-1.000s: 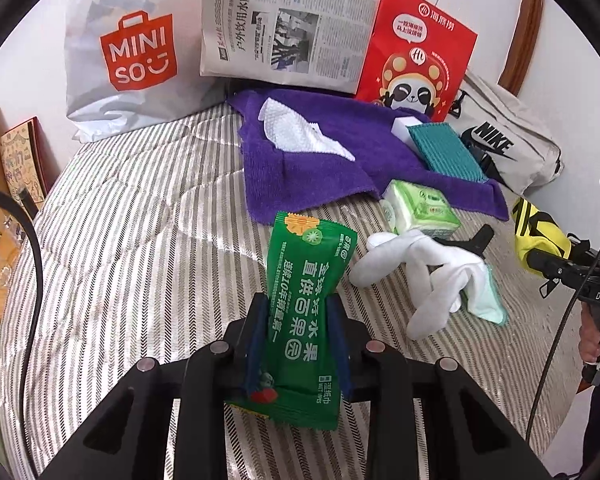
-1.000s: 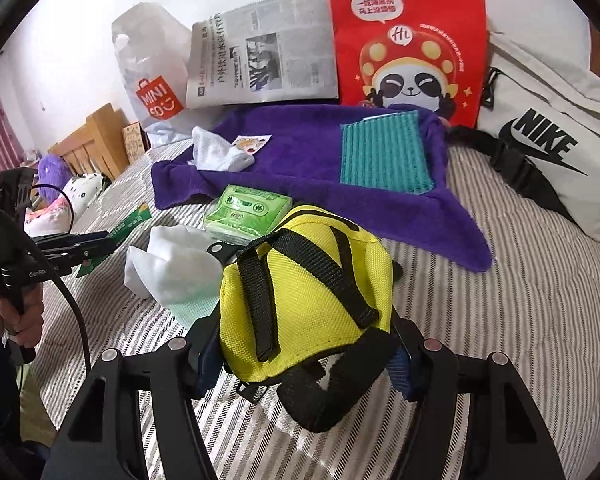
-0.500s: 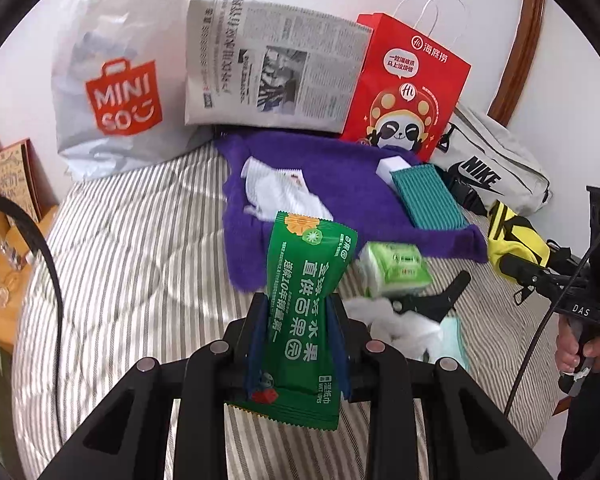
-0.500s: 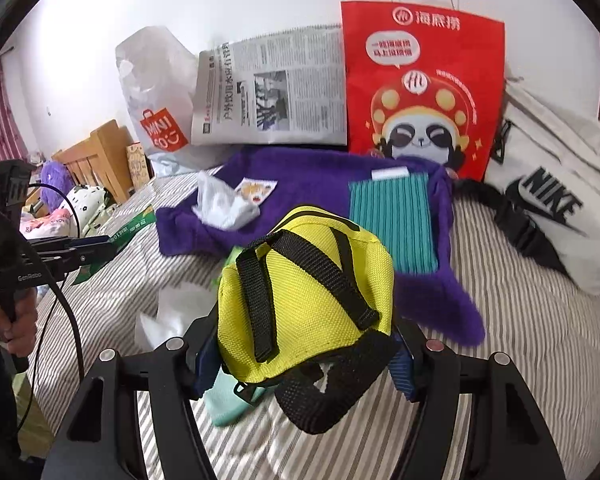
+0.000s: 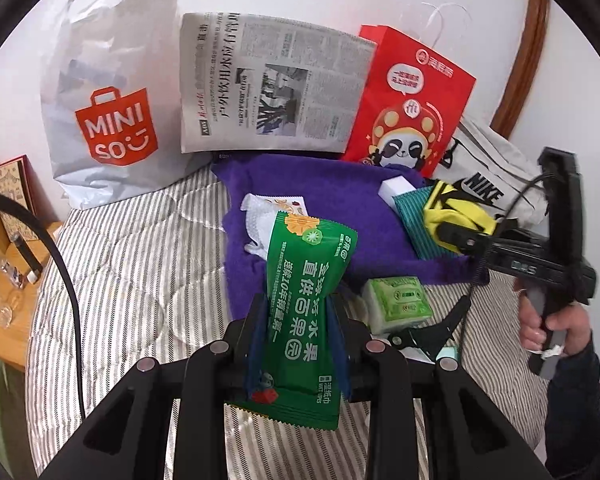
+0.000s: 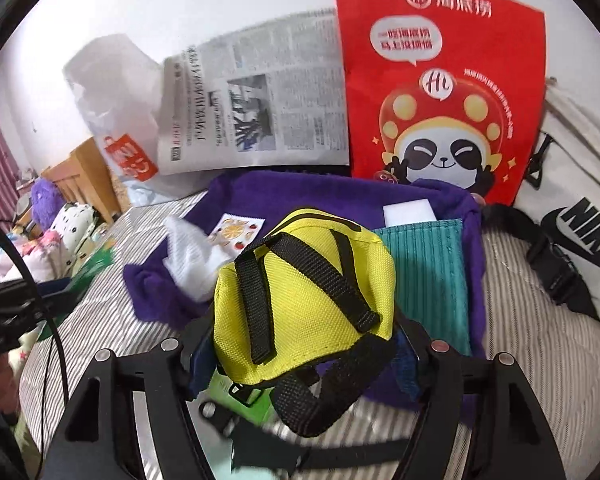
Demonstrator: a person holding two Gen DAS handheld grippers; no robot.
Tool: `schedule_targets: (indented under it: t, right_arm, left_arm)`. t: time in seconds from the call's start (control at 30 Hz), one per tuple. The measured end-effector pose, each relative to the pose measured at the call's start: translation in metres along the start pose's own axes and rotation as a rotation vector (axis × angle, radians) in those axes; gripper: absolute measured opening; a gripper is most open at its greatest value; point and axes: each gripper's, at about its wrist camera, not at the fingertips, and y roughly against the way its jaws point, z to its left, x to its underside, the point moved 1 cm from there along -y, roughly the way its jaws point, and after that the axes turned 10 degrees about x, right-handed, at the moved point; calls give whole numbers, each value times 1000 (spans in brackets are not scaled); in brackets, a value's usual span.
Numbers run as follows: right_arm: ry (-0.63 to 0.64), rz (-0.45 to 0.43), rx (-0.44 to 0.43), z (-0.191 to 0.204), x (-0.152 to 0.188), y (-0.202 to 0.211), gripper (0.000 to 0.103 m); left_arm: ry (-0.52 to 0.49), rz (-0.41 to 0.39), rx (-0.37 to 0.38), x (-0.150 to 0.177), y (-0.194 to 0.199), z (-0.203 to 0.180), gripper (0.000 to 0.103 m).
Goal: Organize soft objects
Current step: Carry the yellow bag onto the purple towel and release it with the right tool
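My left gripper (image 5: 298, 308) is shut on a green wet-wipes pack (image 5: 306, 280), held upright above the striped bed, short of the purple towel (image 5: 340, 184). In the right wrist view my right gripper (image 6: 300, 344) carries a yellow pouch (image 6: 300, 300) with black straps over the towel's near edge. Its jaws are opening, and the pouch still sits between the pads. On the towel lie a teal cloth (image 6: 428, 272), a white block (image 6: 408, 214) and a crumpled white tissue (image 6: 188, 256). A light green tissue pack (image 5: 398, 300) rests on the bed beside the towel.
A white Miniso bag (image 5: 108, 120), a newspaper (image 5: 268, 92), a red panda bag (image 5: 404, 104) and a Nike bag (image 5: 488, 168) line the wall behind the towel. A black clip (image 5: 432, 328) lies near the tissue pack. A wooden bedside stand (image 5: 4, 240) is at the left.
Both grippers have risen and moved toward the towel with their loads. The yellow pouch now hangs over the towel's near edge beside the teal cloth. The white cloth has dropped from view.
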Motion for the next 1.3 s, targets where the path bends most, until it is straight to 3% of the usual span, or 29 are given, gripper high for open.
schedule_targets:
  t: [0.47, 0.73, 1.03, 1.3]
  right_arm:
    - [28, 120, 233, 29, -4, -69, 73]
    - [45, 135, 283, 43, -5, -84, 80]
    - [59, 195, 218, 49, -8, -94, 93]
    - [7, 220, 174, 52, -21, -102, 98]
  left_arm:
    - [41, 2, 49, -3, -14, 33, 28]
    - [50, -5, 81, -1, -17, 42, 28]
    - [44, 0, 110, 3, -16, 44, 28]
    - [56, -3, 115, 9, -11, 48, 28]
